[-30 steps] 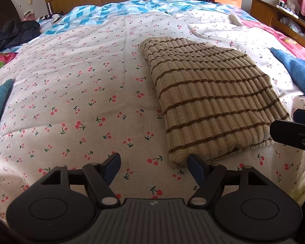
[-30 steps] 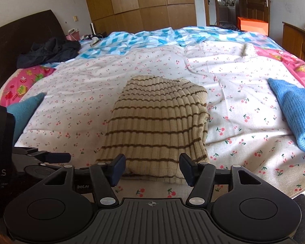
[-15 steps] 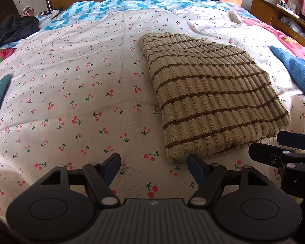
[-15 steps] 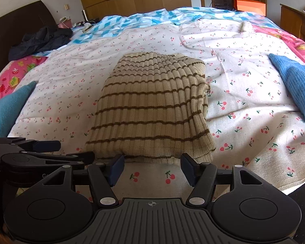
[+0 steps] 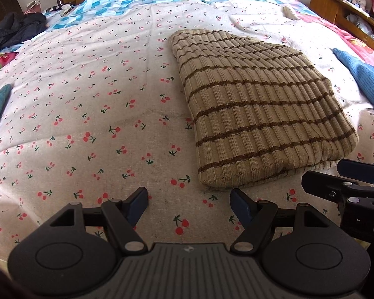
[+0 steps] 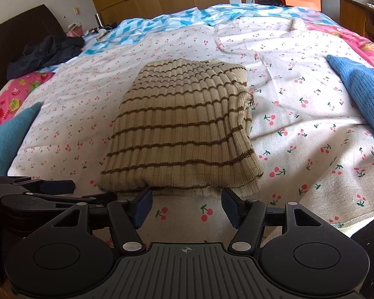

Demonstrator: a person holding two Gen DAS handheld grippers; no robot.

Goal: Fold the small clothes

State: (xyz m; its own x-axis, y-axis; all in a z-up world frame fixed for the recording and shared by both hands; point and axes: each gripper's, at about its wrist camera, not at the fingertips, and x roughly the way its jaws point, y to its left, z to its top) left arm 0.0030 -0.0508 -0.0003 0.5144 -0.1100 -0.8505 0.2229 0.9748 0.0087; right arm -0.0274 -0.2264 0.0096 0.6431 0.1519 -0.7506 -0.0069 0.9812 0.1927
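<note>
A beige ribbed sweater with brown stripes lies folded into a rectangle on the cherry-print bedspread. It also shows in the right wrist view. My left gripper is open and empty, just before the sweater's near left corner. My right gripper is open and empty, right at the sweater's near edge. Each gripper shows in the other's view: the right one and the left one.
A blue knit garment lies to the right on the bed. A teal garment lies at the left. Dark clothes sit far left by the headboard. The bed's front edge is close at the lower right.
Both grippers have moved forward and lower toward the sweater's near edge. Both stay open. The sweater has not moved.
</note>
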